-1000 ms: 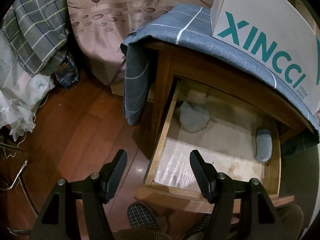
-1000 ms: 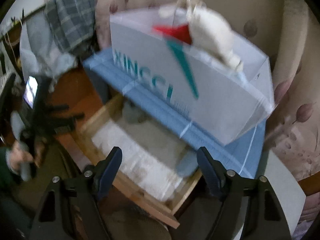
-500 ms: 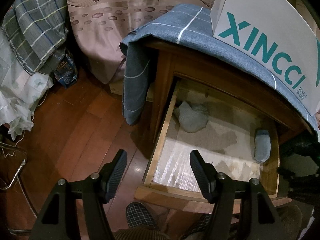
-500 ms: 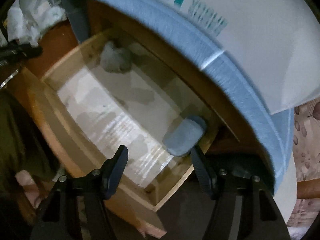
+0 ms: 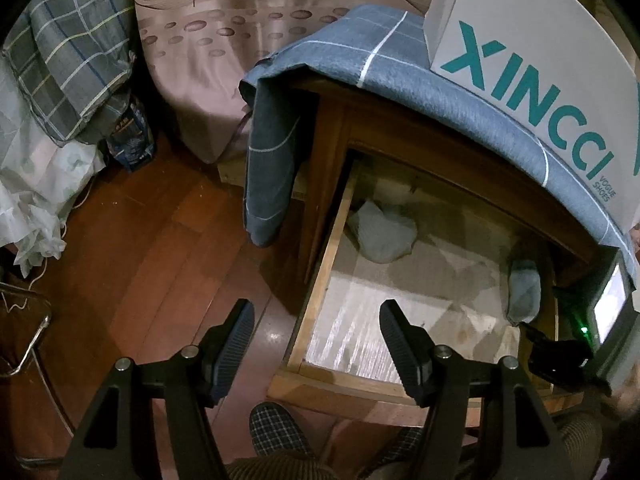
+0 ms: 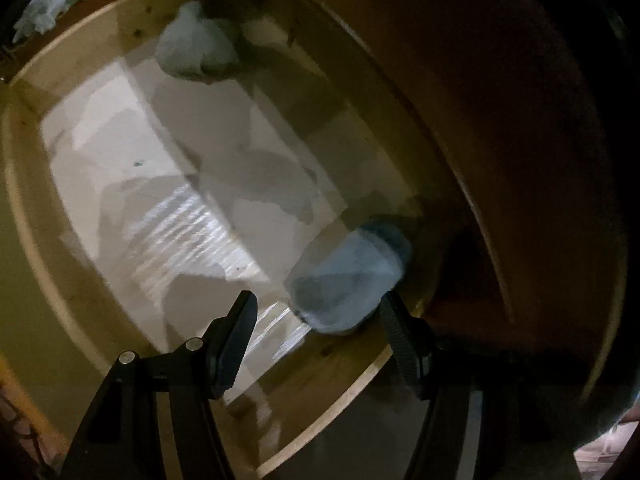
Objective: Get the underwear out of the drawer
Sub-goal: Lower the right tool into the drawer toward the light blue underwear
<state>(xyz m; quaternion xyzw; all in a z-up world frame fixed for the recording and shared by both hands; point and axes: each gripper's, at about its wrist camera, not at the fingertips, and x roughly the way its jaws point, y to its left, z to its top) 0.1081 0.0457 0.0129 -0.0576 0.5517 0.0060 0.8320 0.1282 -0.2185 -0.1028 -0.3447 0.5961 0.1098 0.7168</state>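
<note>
The wooden drawer [image 5: 320, 280] stands pulled open, lined with pale paper. A rolled grey-blue underwear [image 5: 523, 290] lies at its right side, and a crumpled light grey garment [image 5: 382, 234] lies at its back left. My right gripper [image 6: 316, 312] is open and low inside the drawer, with the rolled underwear [image 6: 348, 276] just ahead, near the right finger [image 6: 400, 340]. The crumpled garment [image 6: 196, 50] lies farther back. My left gripper [image 5: 316, 324] is open and empty, held above the drawer's front left corner. The right gripper's body [image 5: 580, 340] shows at the drawer's right end.
A white XINCCI shoe box [image 5: 540, 60] sits on a blue checked cloth [image 5: 360, 48] covering the cabinet top. A bed with a patterned sheet [image 5: 224, 40] stands behind. Plaid bedding [image 5: 68, 60] and a dark bag [image 5: 132, 132] lie left on the wooden floor [image 5: 140, 260].
My right gripper has swung down from above the shoe box into the drawer, close to the rolled underwear. My left gripper has hardly moved.
</note>
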